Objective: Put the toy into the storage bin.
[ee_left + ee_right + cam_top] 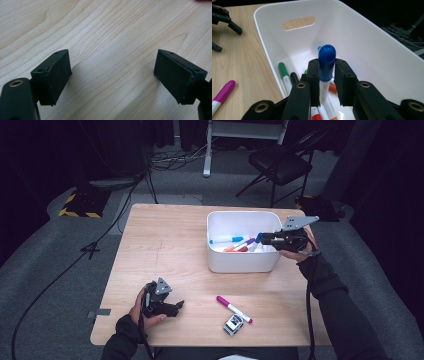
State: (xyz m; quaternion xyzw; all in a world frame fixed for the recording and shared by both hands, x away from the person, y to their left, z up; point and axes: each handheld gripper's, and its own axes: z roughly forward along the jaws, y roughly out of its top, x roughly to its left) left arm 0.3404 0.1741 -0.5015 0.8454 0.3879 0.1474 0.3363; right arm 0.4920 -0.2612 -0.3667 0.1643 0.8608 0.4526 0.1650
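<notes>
- Nearest the person, the left hand-held gripper [167, 302] rests low on the worktop [165, 240], its jaws spread wide with only bare wood between them.
- Just beside it to the right lie a magenta-capped marker [233, 308] and a small clip-like object [233, 324], both loose on the worktop.
- Farther off, the right hand-held gripper [325, 82] is clamped on a blue-capped marker [325, 65], held over the white bin [220, 262].
- Judging from this, the step in hand is dropping markers into the bin; the next move calls for opening the jaws above it.
- The bin already holds several markers: green [284, 75], black, orange and blue among them.
</notes>
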